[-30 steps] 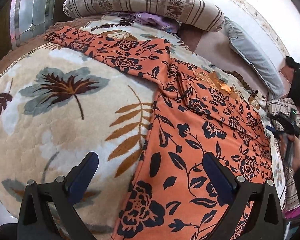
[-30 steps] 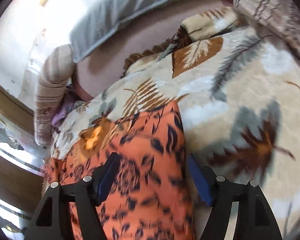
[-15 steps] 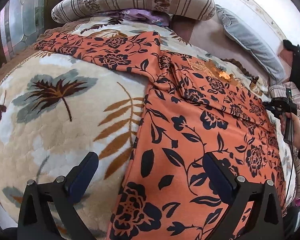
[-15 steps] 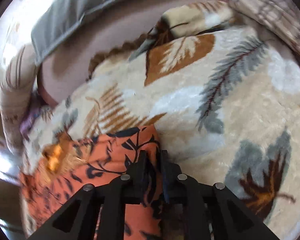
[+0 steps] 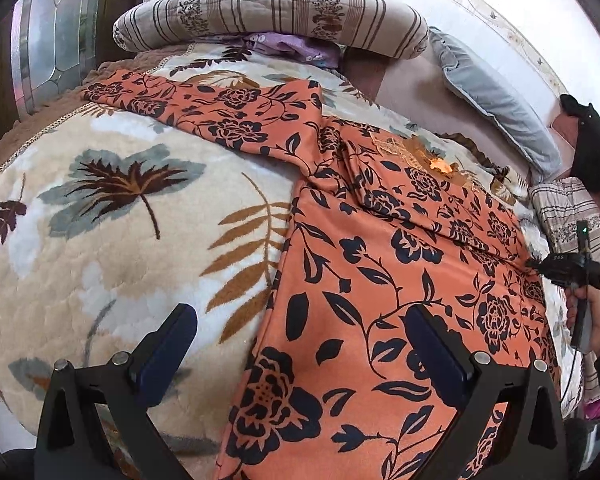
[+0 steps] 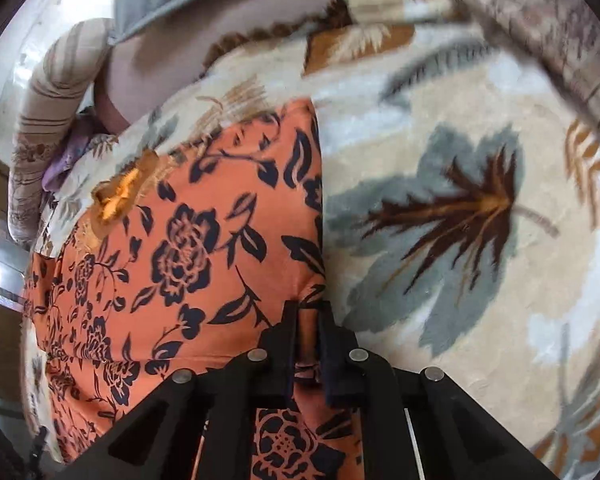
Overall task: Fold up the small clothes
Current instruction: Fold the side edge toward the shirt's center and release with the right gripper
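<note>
Orange fabric printed with dark navy flowers, a long-sleeved garment [image 5: 380, 280], lies spread across the leaf-patterned plush blanket [image 5: 100, 240] that covers the bed, reaching from the near edge up toward the head end. One sleeve [image 5: 204, 112] stretches out flat toward the far left corner of the bed, just short of the striped bolster [image 5: 268, 16] and the bit of purple cloth [image 5: 292, 46] tucked beneath it. A grey pillow [image 5: 496, 104] leans along the wall on the right.

From where I stand, the right claw [image 6: 308, 332] is clenched on the garment's right-hand edge, a small pleat of orange cloth bunched up between its dark pads. In the left wrist view the same claw [image 5: 540, 266] sits at the garment's far right border, near the bed's right edge. That grip looks chosen so the side panel can be lifted and carried over the middle of the garment.

The left claw [image 5: 300, 348] is released, its jaws standing wide apart above the near hem, one finger over the blanket and the other over the cloth. It touches nothing that I can see. It seems poised there to pin or pick up the lower edge, so the fabric stays square while the right side comes across
</note>
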Available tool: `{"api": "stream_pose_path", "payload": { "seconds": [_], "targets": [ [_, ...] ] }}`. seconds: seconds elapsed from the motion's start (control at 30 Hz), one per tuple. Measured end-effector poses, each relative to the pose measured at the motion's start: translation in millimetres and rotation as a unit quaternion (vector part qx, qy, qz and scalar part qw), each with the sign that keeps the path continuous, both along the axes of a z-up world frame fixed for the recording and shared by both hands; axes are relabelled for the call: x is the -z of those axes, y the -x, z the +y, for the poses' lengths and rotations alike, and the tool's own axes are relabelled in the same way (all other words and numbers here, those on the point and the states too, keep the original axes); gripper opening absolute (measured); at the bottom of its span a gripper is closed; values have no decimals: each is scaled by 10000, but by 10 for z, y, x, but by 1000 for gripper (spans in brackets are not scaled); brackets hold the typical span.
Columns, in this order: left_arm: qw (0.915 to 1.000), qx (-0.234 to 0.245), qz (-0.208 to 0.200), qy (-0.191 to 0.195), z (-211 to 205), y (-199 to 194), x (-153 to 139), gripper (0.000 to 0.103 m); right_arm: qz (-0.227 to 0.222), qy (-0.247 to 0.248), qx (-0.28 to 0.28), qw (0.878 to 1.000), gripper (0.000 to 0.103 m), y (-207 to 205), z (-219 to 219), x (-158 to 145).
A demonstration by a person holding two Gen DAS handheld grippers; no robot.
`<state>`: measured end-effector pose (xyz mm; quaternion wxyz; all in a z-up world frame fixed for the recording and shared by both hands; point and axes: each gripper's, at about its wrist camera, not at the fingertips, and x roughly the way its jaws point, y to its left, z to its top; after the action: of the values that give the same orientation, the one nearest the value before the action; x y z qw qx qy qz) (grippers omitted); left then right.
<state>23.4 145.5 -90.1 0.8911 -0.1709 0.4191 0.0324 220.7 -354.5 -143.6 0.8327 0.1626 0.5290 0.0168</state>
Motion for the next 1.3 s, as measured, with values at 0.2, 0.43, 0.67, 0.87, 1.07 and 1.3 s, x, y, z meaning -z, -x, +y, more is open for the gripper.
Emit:
{"api": "stream_pose_path", "payload": {
  "seconds": [0.2,0.43,0.67,0.87,1.07,1.3],
  "targets": [
    [9999,-31,-40,136,55,3,-13,103,-287,708,332,9965,50,64,93,-272],
    [9995,37,-210,235,44,8,-79,103,-896,-132,-1371,9864,62,-75,1642,-835],
    [9978,-140,-337,548,235,67,-119,103,-267,-362,-2844,9577,58,-293,3741,-553],
    [9955,-240,-387,826,389,115,-113,103,326,348,-2914,9554,38,-601,4321,-161],
    [9936,-226,-434,1016,420,140,-120,103,206,212,-2335,9719,8,-848,4241,-120],
    [9947,-179,-386,941,375,113,-109,103,401,-627,-2315,9700,10,-882,4327,107]
  ]
}}
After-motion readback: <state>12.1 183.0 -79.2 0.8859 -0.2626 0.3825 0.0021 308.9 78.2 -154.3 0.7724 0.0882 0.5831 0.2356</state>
